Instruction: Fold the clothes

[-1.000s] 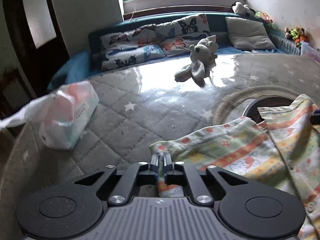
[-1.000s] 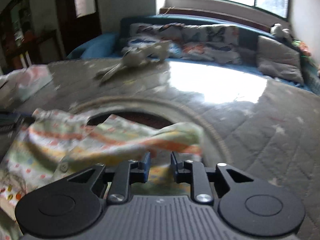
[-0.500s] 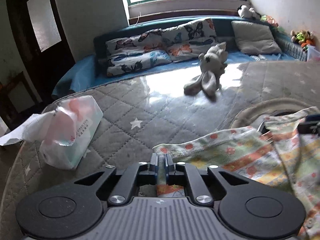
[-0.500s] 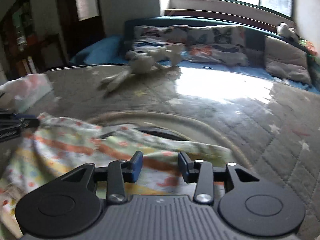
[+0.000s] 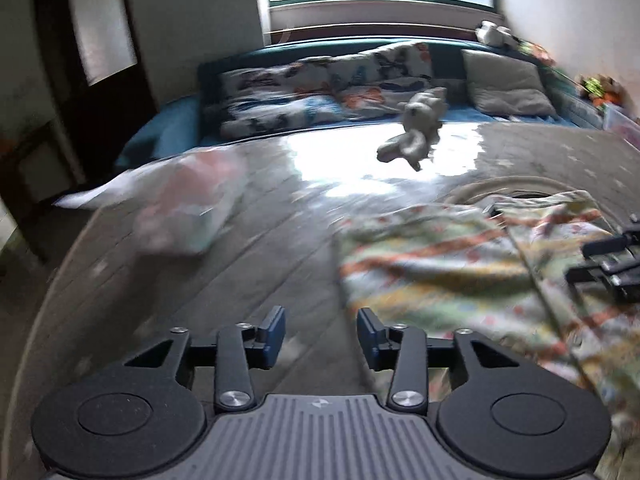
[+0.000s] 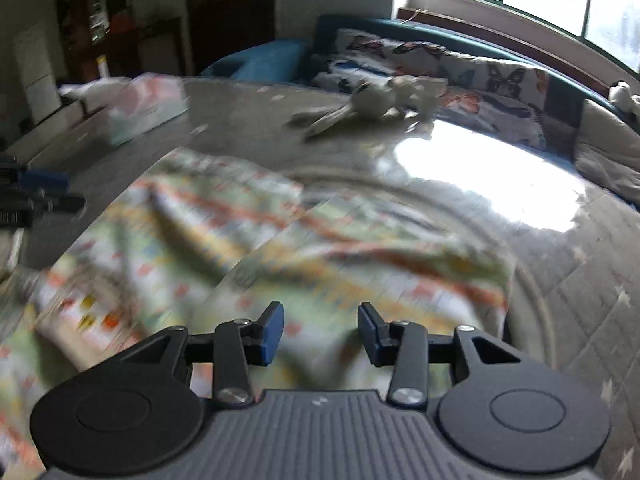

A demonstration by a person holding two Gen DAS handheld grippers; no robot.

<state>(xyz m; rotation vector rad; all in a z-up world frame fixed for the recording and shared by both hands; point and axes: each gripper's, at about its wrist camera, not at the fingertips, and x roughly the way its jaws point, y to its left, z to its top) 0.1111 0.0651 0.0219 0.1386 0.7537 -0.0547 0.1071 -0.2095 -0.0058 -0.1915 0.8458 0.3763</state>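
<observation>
A small shirt (image 5: pixel 440 264) with orange, yellow and green stripes lies spread on the grey quilted table cover (image 5: pixel 280 248). In the left wrist view my left gripper (image 5: pixel 321 334) hovers over bare cover just left of the shirt's edge. Its jaws are opening, with nothing between them. Over the near part of the shirt (image 6: pixel 280 248) my right gripper (image 6: pixel 320 330) stands open; the cloth lies below its blue pads, unpinched. Each gripper shows at the edge of the other's view: the right gripper (image 5: pixel 612 264) and the left gripper (image 6: pixel 32 200). Both views are blurred.
A soft pack of tissues (image 5: pixel 188 208) lies at the table's left, a grey plush toy (image 5: pixel 416 136) at the back. A round ring (image 5: pixel 508 188) in the cover runs under the shirt. Butterfly pillows (image 5: pixel 320 92) line a blue sofa behind. The table's edge curves near the left.
My left gripper has let go of the shirt's corner, spread its jaws and drawn away to the left. The right gripper's jaws have widened, and the shirt now lies flatter under it.
</observation>
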